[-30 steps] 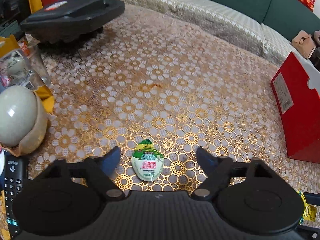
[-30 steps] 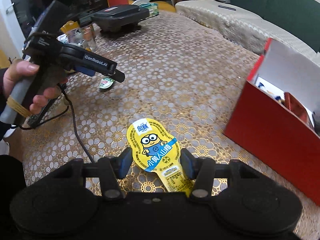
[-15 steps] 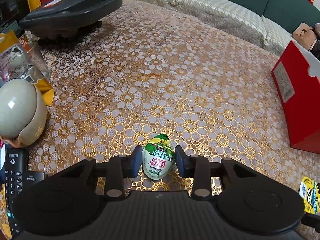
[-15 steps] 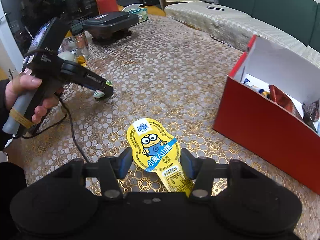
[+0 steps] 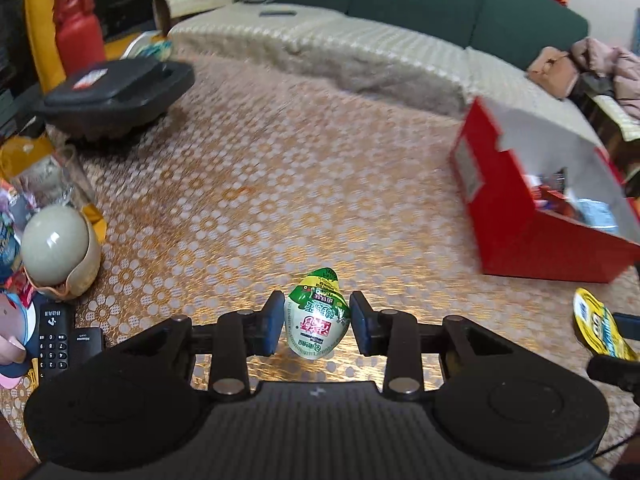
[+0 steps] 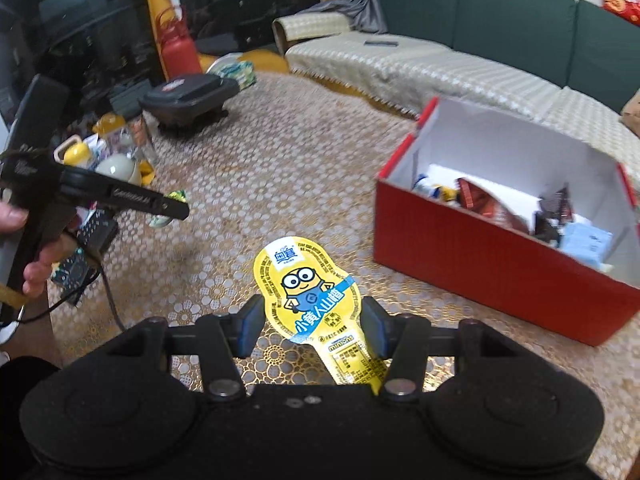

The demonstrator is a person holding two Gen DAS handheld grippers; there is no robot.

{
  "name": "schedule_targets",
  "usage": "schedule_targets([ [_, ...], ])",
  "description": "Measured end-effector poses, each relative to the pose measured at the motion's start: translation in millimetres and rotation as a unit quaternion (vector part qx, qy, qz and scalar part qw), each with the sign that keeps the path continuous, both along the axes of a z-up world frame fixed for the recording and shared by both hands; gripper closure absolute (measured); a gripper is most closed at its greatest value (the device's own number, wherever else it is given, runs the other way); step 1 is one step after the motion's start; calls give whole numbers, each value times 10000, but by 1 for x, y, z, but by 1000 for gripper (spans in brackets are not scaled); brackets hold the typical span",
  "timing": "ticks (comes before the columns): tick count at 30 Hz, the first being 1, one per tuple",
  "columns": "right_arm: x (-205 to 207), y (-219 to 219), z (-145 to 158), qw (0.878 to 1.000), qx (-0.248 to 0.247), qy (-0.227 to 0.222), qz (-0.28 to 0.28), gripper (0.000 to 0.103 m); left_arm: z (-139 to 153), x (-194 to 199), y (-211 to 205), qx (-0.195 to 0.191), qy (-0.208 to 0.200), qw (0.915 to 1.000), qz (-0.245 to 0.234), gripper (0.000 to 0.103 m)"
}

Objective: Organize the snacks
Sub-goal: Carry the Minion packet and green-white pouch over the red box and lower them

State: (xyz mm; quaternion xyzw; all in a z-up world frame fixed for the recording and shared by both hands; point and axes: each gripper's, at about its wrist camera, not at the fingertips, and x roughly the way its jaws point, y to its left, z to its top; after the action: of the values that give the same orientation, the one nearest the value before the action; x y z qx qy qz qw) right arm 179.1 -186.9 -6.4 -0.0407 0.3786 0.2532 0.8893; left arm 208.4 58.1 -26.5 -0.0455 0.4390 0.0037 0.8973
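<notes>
My left gripper (image 5: 317, 322) is shut on a small green and white snack pack (image 5: 316, 316) and holds it above the gold patterned table (image 5: 280, 184). My right gripper (image 6: 313, 326) is shut on a yellow Minions snack pack (image 6: 310, 292), also lifted above the table. The open red box (image 6: 500, 248) stands to the right with several snacks inside; it also shows in the left wrist view (image 5: 540, 208). The left gripper shows in the right wrist view (image 6: 168, 208) at the left, and the yellow pack shows at the right edge of the left wrist view (image 5: 596, 324).
A black appliance (image 5: 116, 92) sits at the table's far left. A grey egg-shaped container (image 5: 56, 244), a remote (image 5: 54, 340) and loose items crowd the left edge. A red bottle (image 6: 178, 50) and a green sofa (image 6: 500, 32) stand behind the table.
The left gripper closed on the green pack and lifted it off the table. Both grippers rose with their packs, and the red box's inside came into view.
</notes>
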Motion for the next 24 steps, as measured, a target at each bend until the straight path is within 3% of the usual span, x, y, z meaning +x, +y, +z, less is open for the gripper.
schedule_targets([
  [13, -32, -66, 45, 9959, 114, -493, -754, 52, 72, -31, -94, 39, -649, 9938, -898, 68],
  [24, -8, -118, 72, 9882, -95, -792, -1306, 52, 95, -4, -174, 204, -721, 9873, -1399, 68],
])
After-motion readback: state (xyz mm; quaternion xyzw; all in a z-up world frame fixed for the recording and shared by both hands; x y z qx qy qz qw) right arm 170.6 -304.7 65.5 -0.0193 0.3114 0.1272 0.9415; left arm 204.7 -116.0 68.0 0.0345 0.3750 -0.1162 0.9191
